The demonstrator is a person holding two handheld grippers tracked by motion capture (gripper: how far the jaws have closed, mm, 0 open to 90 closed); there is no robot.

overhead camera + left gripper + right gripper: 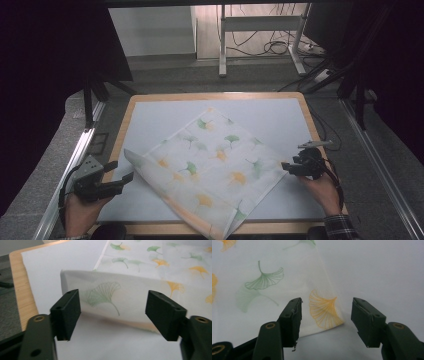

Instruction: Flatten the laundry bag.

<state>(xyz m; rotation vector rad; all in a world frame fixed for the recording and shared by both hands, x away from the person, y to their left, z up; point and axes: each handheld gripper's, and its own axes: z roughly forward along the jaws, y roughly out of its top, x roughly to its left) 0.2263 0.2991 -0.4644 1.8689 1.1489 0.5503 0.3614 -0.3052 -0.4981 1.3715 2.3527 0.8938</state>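
High view: a white cloth printed with ginkgo leaves [215, 160] is lying diagonally across the pale mat [150, 120] of the wood-edged desk [123, 131], occupying the centre and lower centre of the frame. Its left corner is curling upward off the mat, and its lower corner is reaching the near edge of the desk. The left gripper [120, 176], at the lower left of the frame, is pointing toward that raised corner with its jaws spread and nothing between them. The right gripper [287, 166], at the right of the frame, is sitting just beside the cloth's right corner.

Left gripper view: the left gripper [113, 312] is standing wide apart, the curled fold of the cloth [112, 297] rising just beyond the jaws.

Right gripper view: the right gripper [325, 317] is likewise spread, framing the cloth's corner [324, 312] with its orange leaf; the corner is lying flat on the mat, between the jaws but not pinched.
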